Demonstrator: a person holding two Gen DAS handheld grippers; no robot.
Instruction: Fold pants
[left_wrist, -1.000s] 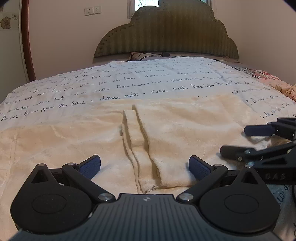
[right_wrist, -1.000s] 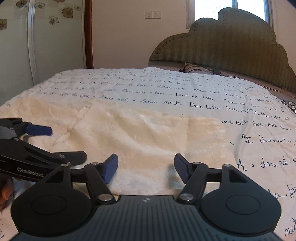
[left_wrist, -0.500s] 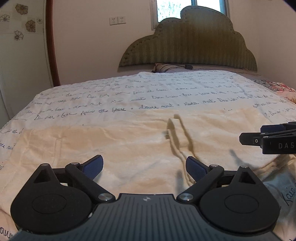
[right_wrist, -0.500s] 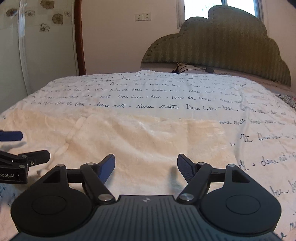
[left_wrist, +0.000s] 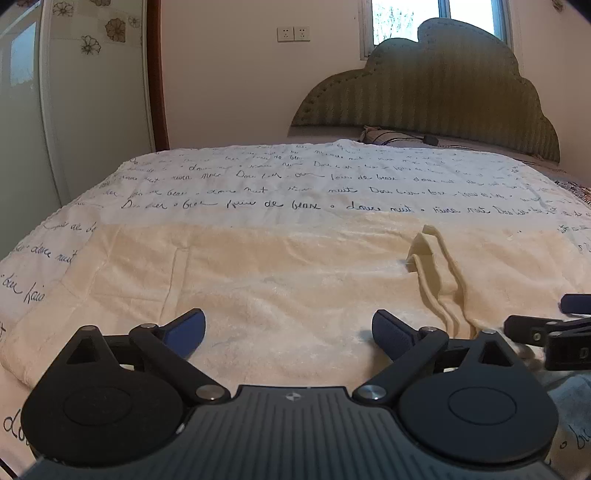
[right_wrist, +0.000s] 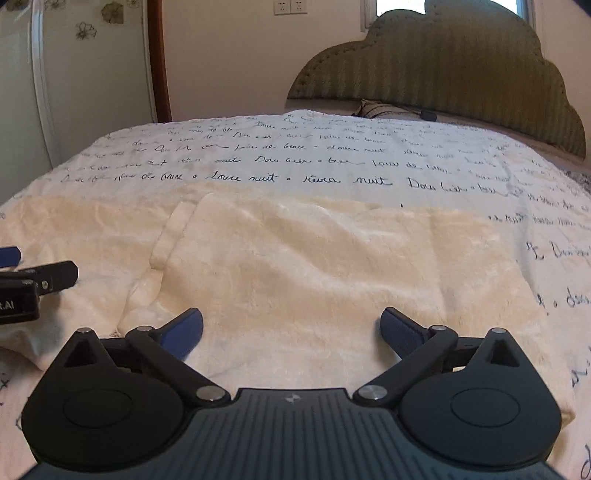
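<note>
Pants (left_wrist: 295, 280) lie flat on the bedspread (left_wrist: 295, 177).

Green scalloped headboard (left_wrist: 436, 99), daylit window (left_wrist: 436, 14), floral wardrobe door (left_wrist: 92, 92)

Those pants (left_wrist: 295, 280) spread under both your grippers are cream fleece, plush and matt with a short fuzzy nap, seams pressed soft. The bedspread (left_wrist: 258, 177) beyond them looks like smoother white cloth, printed in dark script. Your left gripper (left_wrist: 288, 330) and right gripper (right_wrist: 291, 328) are matt black plastic with ribbed housings, small shiny metal pins at the joints, and blue textured pads (right_wrist: 400, 330). Far ahead, the headboard (right_wrist: 443, 70) is olive ribbed upholstery, and the door frame (left_wrist: 155, 74) off to your left looks like glossy dark wood.
</note>
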